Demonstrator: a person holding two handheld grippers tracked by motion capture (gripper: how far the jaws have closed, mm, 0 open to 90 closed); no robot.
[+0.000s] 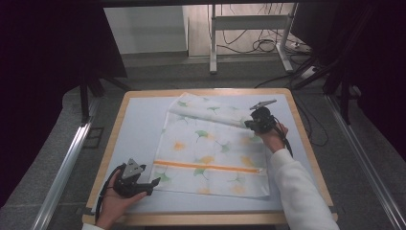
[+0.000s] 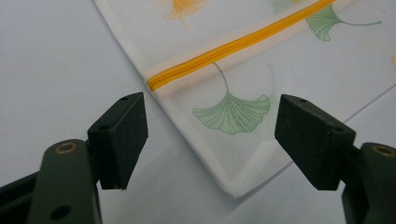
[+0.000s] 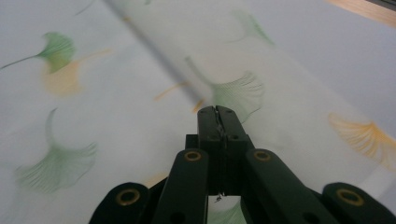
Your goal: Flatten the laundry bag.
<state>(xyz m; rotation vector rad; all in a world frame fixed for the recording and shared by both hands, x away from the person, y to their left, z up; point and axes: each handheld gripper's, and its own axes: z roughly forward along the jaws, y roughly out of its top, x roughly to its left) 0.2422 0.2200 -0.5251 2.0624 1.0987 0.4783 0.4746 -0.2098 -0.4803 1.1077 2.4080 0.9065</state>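
A white mesh bag [image 1: 210,148] printed with green and orange ginkgo leaves lies flat on the table, its orange zipper [image 1: 206,166] running across near the front. My left gripper [image 1: 154,187] rests at the bag's front left corner, open. In the left gripper view its jaws [image 2: 210,135] stand wide on either side of that corner [image 2: 233,186], and the zipper [image 2: 243,42] lies beyond. My right gripper [image 1: 247,123] sits at a fold near the bag's far right. Its jaws [image 3: 217,111] are pressed together on the thin fabric [image 3: 93,116].
The table [image 1: 136,120] has a pale blue-grey top with a wooden rim. Bare surface lies left of the bag. Beyond the far edge are a metal frame's legs [image 1: 213,48] and loose cables [image 1: 263,45] on the floor.
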